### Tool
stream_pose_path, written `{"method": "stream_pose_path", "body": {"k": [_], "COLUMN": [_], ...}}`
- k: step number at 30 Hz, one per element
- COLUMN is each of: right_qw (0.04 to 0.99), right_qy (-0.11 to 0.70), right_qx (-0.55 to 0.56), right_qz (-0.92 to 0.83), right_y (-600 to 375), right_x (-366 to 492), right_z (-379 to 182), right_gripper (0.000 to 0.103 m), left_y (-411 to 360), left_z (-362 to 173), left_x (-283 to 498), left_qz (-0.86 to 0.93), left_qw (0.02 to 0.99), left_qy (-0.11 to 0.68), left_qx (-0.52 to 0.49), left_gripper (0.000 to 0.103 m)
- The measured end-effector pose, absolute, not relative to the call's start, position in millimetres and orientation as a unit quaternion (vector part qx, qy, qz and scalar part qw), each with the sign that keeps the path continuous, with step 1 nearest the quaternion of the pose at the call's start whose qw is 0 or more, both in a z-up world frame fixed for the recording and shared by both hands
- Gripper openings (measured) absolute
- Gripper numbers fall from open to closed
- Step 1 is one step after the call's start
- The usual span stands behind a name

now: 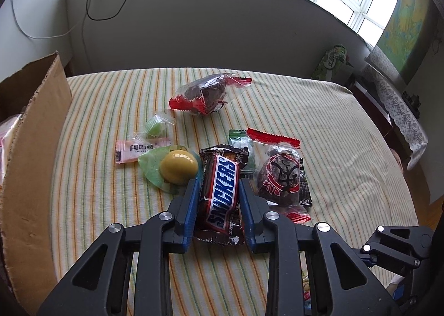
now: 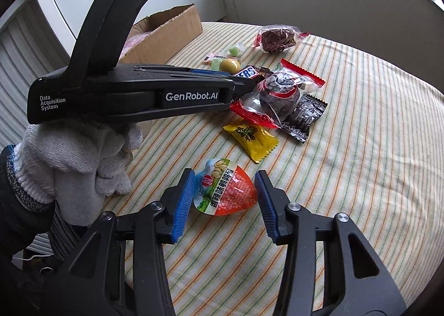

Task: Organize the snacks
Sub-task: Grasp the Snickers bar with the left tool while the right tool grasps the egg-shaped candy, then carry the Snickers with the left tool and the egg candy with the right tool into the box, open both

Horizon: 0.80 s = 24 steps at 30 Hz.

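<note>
A Snickers bar (image 1: 222,185) lies on the striped cloth (image 1: 333,135), and my left gripper (image 1: 218,184) is shut on it, a blue pad against each long side. The right wrist view shows that gripper's black body (image 2: 138,93), held by a white-gloved hand (image 2: 83,157), with the bar's end (image 2: 245,73) sticking out past its tips. My right gripper (image 2: 224,174) stands open around a red and green egg snack packet (image 2: 224,191) lying flat. The left pad is at the packet's edge, and a narrow gap shows at the right pad.
An open cardboard box (image 1: 33,135) stands at the left edge of the cloth. Loose snacks lie around: a yellow jelly cup (image 1: 177,167), a pink packet (image 1: 133,149), two clear red-edged bags (image 1: 277,174) (image 1: 208,93), a yellow packet (image 2: 249,139) and a black packet (image 2: 304,116).
</note>
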State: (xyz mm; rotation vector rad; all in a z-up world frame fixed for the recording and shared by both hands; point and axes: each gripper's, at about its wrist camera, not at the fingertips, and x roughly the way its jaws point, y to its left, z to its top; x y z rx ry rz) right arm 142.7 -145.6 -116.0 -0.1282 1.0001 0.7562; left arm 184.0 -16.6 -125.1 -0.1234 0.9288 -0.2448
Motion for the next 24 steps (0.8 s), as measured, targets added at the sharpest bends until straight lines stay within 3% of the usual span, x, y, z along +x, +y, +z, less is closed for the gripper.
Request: {"method": "stream_pose_path", "body": {"k": [11, 24], "right_qw": [0.816, 0.825], "right_qy": [0.462, 0.455], "right_qx": [-0.076, -0.040], "right_qz": [0.339, 0.332], "right_y": [-146.0, -162.6], "right_x": [135.8, 124.1], "right_z": [-117.4, -102.5], "right_gripper": [0.026, 0.024], "left_y": [-7.9, -0.8], "left_z": [-122.9, -102.6], "left_x": [173.8, 151.7], "left_qz": [-0.111, -0.110], "left_qw": [0.887, 0.899], "left_qy": [0.442, 0.415], "left_qx": [-0.074, -0.085], "left_gripper": [0.027, 0.027]}}
